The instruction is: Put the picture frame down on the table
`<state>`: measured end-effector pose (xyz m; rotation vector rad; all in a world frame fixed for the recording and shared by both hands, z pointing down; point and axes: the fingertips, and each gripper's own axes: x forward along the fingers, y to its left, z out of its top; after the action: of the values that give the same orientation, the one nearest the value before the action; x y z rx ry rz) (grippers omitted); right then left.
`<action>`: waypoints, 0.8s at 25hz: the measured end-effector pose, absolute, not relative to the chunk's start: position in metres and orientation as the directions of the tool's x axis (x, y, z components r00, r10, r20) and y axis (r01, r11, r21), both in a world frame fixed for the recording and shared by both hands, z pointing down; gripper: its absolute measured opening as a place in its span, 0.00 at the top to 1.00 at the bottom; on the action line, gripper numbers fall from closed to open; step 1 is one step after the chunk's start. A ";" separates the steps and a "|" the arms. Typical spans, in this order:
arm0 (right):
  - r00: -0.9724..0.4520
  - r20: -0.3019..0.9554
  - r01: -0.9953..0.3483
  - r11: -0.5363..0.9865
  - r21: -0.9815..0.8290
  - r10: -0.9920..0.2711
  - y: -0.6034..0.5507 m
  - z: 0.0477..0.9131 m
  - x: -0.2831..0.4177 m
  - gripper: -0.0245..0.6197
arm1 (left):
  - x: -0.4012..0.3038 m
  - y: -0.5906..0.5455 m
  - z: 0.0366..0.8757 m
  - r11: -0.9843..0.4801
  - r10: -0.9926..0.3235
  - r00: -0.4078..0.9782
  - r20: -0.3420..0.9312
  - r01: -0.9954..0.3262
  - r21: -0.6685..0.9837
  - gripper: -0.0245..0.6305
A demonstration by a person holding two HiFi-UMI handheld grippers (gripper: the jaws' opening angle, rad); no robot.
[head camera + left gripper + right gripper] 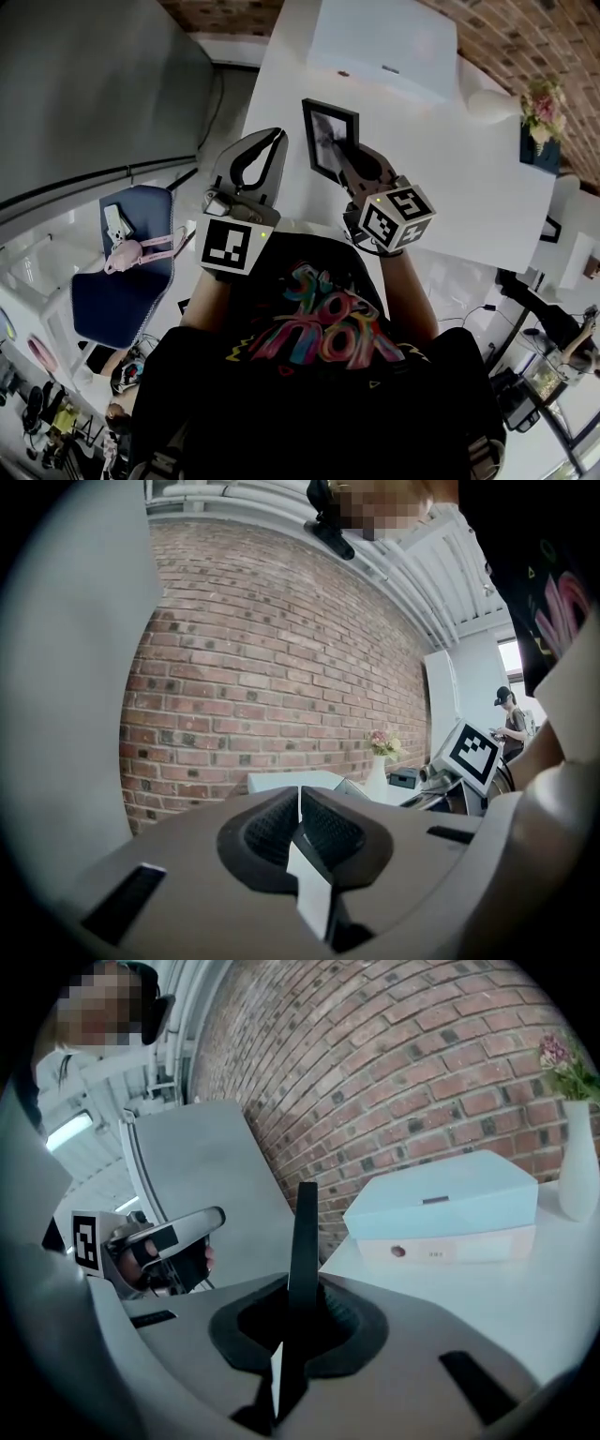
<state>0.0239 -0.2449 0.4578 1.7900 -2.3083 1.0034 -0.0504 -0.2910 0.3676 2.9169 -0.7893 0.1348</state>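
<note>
The right hand-held gripper [354, 172] clamps the picture frame [330, 139] by one edge and holds it upright over the white tabletop [459, 187], on the near side of the pale box [384, 42]. Bare tabletop lies between frame and box. The left hand-held gripper [261, 150], jaws pressed together on nothing, hangs by the tabletop's left edge.

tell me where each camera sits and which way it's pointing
Head view: on the person's head, looking steeply down at the table; shows the torso, forearms, left gripper, and right gripper holding the frame.
Left gripper view: on the left gripper, looking along its shut, empty jaws at the brick wall.
Right gripper view: on the right gripper, looking along jaws shut on the frame's edge.
Shared: both gripper views show the box, the vase and the other gripper.
</note>
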 end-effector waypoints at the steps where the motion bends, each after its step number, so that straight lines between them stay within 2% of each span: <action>1: -0.335 0.426 -0.880 0.118 -0.459 -0.841 -0.244 0.465 0.023 0.90 | -0.050 -0.290 0.373 -0.857 -0.495 0.860 0.124 -0.507 0.094 0.92; 12: -0.413 0.480 -0.821 0.087 -0.565 -0.774 -0.239 0.529 0.013 0.90 | -0.057 -0.282 0.418 -0.833 -0.501 0.839 0.213 -0.534 0.143 0.92; 20: -0.457 0.447 -0.735 0.043 -0.677 -0.769 -0.244 0.551 0.017 0.90 | -0.060 -0.287 0.432 -0.816 -0.519 0.818 0.248 -0.560 0.141 0.92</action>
<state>0.0165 -0.2438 0.5508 1.6560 -2.2958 1.4470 -0.0596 -0.2870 0.4318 2.7952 -0.8390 0.2936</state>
